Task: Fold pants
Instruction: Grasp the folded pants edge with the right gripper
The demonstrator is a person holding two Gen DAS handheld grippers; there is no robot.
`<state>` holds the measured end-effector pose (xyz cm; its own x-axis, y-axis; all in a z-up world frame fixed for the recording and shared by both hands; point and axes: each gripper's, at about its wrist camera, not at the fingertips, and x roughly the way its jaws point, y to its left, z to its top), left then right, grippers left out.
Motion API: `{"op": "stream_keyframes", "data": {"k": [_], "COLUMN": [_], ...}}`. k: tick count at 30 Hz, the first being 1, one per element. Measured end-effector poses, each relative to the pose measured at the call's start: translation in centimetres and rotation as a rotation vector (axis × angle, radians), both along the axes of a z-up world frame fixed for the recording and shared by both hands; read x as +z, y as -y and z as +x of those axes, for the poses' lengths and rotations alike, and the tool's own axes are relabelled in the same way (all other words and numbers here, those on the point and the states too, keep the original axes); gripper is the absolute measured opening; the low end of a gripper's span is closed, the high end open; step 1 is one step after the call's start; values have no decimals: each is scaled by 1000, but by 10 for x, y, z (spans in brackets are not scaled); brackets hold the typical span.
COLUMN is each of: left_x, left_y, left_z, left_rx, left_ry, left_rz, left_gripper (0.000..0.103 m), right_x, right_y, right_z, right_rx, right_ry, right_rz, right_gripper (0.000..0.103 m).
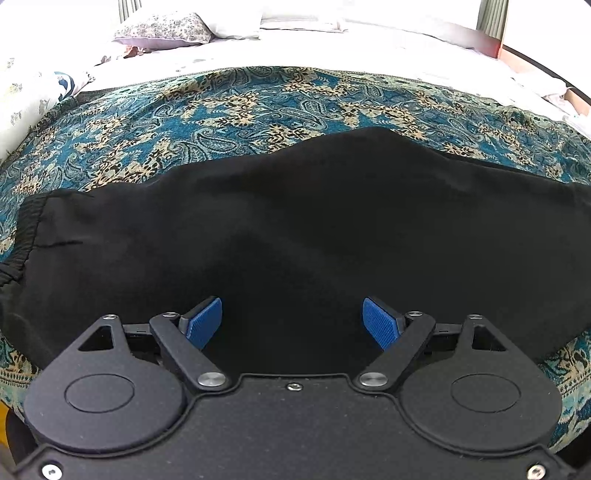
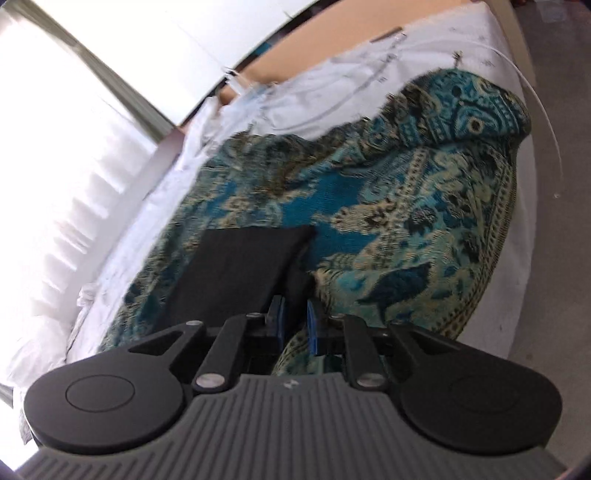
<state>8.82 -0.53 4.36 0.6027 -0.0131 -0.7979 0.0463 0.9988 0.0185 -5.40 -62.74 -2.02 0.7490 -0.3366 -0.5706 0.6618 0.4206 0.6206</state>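
Black pants [image 1: 295, 221] lie spread across a teal patterned blanket [image 1: 229, 107] on a bed, with the elastic waistband [image 1: 22, 236] at the left. My left gripper [image 1: 291, 321] hovers over the near part of the pants, wide open, with nothing between its blue pads [image 1: 205, 321]. In the right wrist view a leg end of the pants [image 2: 240, 269] rises as a flat dark panel toward my right gripper [image 2: 296, 323]. Its jaws stand narrow, with a strip of the black cloth pinched between them.
White bedding [image 1: 332, 44] and a patterned pillow [image 1: 166, 27] lie beyond the blanket. In the right wrist view the blanket [image 2: 406, 229] is bunched at the bed's corner, a white sheet [image 2: 332, 85] lies behind it, and grey floor [image 2: 561, 258] shows at the right.
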Motion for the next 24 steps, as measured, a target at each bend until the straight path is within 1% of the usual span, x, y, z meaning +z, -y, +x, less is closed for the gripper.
{"op": "stream_keyframes", "data": {"k": [5,6,7,8,9,11,14,16,18,21,24], "left_x": [0,0,-1,-1,-2,-3,-4,-4,-5,-5,-6], "left_y": [-1,-1,-1,0,1,3,5,6,6,6,5], "left_z": [0,0,0,0,0,0,1,2,3,3,3], "left_rx": [0,-1,-1,-2,-3,-5,-7,-7,-4,-3,-3], "left_ry": [-1,-1,-2,-2,-3,-4,-4,-5,-7,-8,-9], "left_rz": [1,1,1,3,5,8,14,13,12,13,14], "left_gripper": [83,83,83,83,83,83,83,83,83,84,84], "right_x": [0,1,1,2,4,8,18,26,33,34,22], "right_y": [7,8,9,10,9,8,4,4,5,5,14], "right_z": [16,19,24,28,31,37,41,37,35,41,44], "right_rx": [-17,-11,1,9,13,28,30,27,26,-14,-42], "right_ry": [-15,-18,-19,-19,-24,-51,-72,-48,-24,-84,-147], "right_rz": [-40,-49,-54,-56,-61,-79,-148,-190,-199,-252,-227], "right_gripper": [35,36,42,45,45,7,7,7,7,6,3]}}
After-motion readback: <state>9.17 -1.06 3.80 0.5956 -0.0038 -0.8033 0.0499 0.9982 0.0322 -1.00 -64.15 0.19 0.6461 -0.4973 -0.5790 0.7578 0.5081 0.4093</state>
